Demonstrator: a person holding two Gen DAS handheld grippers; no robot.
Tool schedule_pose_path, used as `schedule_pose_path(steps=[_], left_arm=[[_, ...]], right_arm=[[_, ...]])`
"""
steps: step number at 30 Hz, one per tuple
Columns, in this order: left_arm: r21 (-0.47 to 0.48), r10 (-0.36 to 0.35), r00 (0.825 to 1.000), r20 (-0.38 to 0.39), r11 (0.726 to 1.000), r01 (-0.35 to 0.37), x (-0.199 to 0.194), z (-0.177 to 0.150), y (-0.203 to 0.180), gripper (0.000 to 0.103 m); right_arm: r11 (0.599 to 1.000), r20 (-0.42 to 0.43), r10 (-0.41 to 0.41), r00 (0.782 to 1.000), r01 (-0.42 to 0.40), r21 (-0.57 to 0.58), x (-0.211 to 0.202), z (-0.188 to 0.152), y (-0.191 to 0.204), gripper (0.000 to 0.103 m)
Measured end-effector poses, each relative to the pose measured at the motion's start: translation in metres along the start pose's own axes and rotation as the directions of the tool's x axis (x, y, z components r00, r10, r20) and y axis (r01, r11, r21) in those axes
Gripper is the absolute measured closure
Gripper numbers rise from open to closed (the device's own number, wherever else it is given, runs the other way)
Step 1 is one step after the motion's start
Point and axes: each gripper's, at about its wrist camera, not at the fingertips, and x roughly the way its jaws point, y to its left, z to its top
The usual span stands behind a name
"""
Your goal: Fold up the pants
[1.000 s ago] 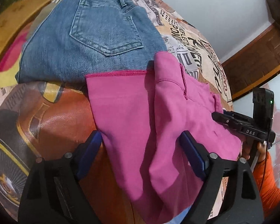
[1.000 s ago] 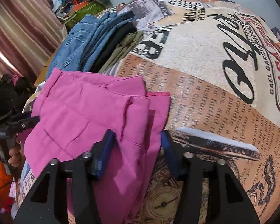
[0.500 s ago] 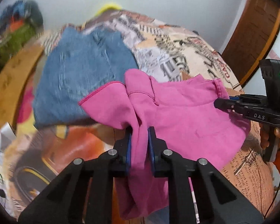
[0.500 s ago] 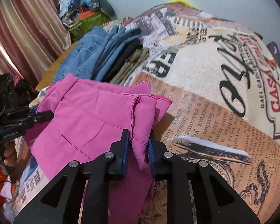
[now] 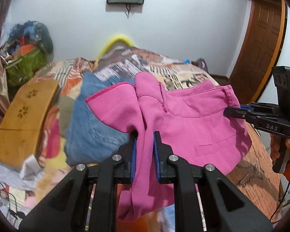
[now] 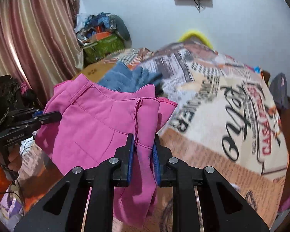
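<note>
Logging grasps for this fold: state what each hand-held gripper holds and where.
Both hold the pink pants. The left hand-held gripper pinches a bunched fold near one end; the right hand-held gripper pinches the seamed edge at the other.

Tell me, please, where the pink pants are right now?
In both wrist views the pink pants hang between the left gripper and right gripper, above the printed bedspread, near the jeans.

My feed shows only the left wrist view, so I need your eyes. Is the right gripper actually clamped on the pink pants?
Observer: Yes, the right gripper is shut on a bunched fold of the pink pants.
Operator: Anything left of the pants I can't see?
Observer: A striped pink curtain hangs there.
Operator: Is the denim one piece?
Observer: No, the blue jeans show several stacked layers.
</note>
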Motion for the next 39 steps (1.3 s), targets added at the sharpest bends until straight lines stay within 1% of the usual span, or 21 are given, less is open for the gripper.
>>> schedule_pose_path(steps=[4,7,11,14,15,18,21,22,24,25,26,29,30,31,33,36,39], left_arm=[[-0.003,0.035,0.998,0.044,0.999,-0.034,-0.007,0.020,0.021,0.088],[-0.019,0.052,0.997,0.060,0.999,-0.051,-0.006,0.033,0.041,0.088],[-0.049,0.079,0.995,0.054,0.996,-0.076,0.011,0.047,0.072,0.088],[-0.035,0.112,0.993,0.050,0.993,-0.110,0.029,0.052,0.089,0.088],[-0.032,0.126,0.991,0.041,0.992,-0.124,0.039,0.053,0.097,0.088],[-0.055,0.129,0.992,0.004,0.990,-0.128,0.066,0.050,0.119,0.088],[-0.131,0.123,0.990,-0.064,0.983,-0.130,0.099,0.038,0.147,0.087],[-0.143,0.122,0.989,-0.083,0.981,-0.133,0.107,0.033,0.153,0.087],[-0.151,0.141,0.982,-0.123,0.976,-0.159,0.124,0.022,0.163,0.083],[-0.148,0.154,0.980,-0.129,0.974,-0.173,0.129,0.016,0.166,0.074],[-0.146,0.170,0.978,-0.125,0.971,-0.187,0.132,0.011,0.170,0.063],[-0.151,0.187,0.979,-0.087,0.968,-0.198,0.129,0.002,0.181,0.049],[-0.151,0.190,0.978,-0.085,0.968,-0.201,0.128,0.001,0.183,0.048],[-0.159,0.187,0.979,-0.082,0.967,-0.198,0.126,-0.001,0.186,0.047],[-0.178,0.180,0.980,-0.083,0.965,-0.192,0.123,-0.001,0.191,0.046],[-0.186,0.195,0.977,-0.086,0.960,-0.208,0.112,0.002,0.188,0.047],[-0.187,0.197,0.977,-0.076,0.960,-0.208,0.094,0.006,0.180,0.048]], right_arm=[[0.999,0.041,-0.010,0.999,0.011,-0.036,0.005,0.025,0.018,0.087],[0.999,0.064,0.000,0.998,0.003,-0.037,0.015,0.041,0.026,0.087],[0.999,0.081,0.013,0.997,-0.010,-0.039,0.038,0.060,0.034,0.087],[0.999,0.088,0.008,0.996,-0.005,-0.043,0.058,0.071,0.040,0.087],[0.999,0.084,0.008,0.996,-0.004,-0.046,0.067,0.074,0.042,0.087],[0.999,0.067,0.005,0.998,-0.002,-0.048,0.090,0.081,0.047,0.087],[0.999,0.038,0.001,0.999,0.001,-0.046,0.117,0.082,0.049,0.087],[0.999,0.020,0.000,1.000,0.001,-0.041,0.130,0.081,0.048,0.087],[0.999,-0.011,-0.008,1.000,0.008,-0.043,0.151,0.079,0.047,0.087],[0.998,-0.028,-0.025,0.999,0.024,-0.051,0.163,0.076,0.046,0.087],[0.998,-0.037,-0.039,0.999,0.037,-0.059,0.171,0.074,0.046,0.087],[0.997,-0.067,-0.055,0.996,0.051,-0.055,0.190,0.066,0.037,0.081],[0.998,-0.069,-0.054,0.996,0.051,-0.042,0.191,0.064,0.033,0.074],[0.998,-0.063,-0.054,0.997,0.053,-0.026,0.189,0.063,0.028,0.065],[0.998,-0.056,-0.064,0.996,0.064,-0.013,0.185,0.062,0.024,0.058],[0.997,-0.064,-0.072,0.995,0.073,0.007,0.173,0.060,0.020,0.055],[0.995,-0.075,-0.098,0.992,0.099,0.002,0.162,0.062,0.021,0.054]])
